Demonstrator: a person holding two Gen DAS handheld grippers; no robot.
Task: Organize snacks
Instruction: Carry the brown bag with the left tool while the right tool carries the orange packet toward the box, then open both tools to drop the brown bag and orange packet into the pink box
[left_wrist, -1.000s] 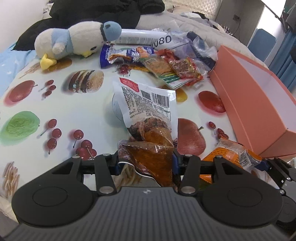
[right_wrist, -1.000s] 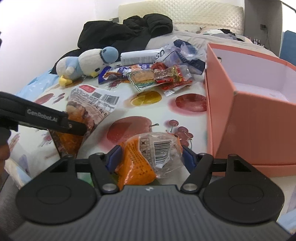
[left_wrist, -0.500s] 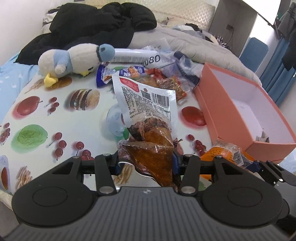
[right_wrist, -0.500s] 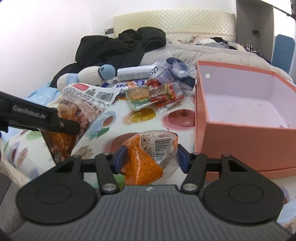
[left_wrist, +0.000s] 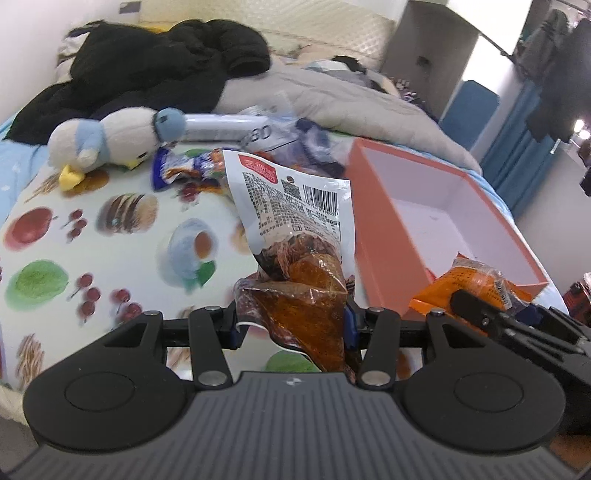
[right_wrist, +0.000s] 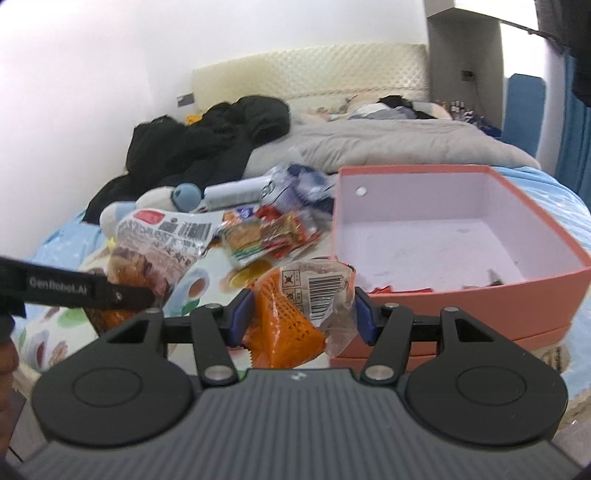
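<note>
Your left gripper (left_wrist: 291, 325) pinches a crinkly clear bag of brown snacks (left_wrist: 295, 251) that stands up between its fingers. Your right gripper (right_wrist: 301, 317) squeezes a shiny orange snack bag (right_wrist: 295, 317). Both point slanting down. The stiff pink box (right_wrist: 461, 295) with smooth pale walls sits just ahead, to the right of the fingers.

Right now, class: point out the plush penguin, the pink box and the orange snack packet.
plush penguin (left_wrist: 110, 138), left wrist view, white body
pink box (right_wrist: 424, 306), right wrist view, near outer wall
orange snack packet (right_wrist: 284, 321), right wrist view, orange front
</note>
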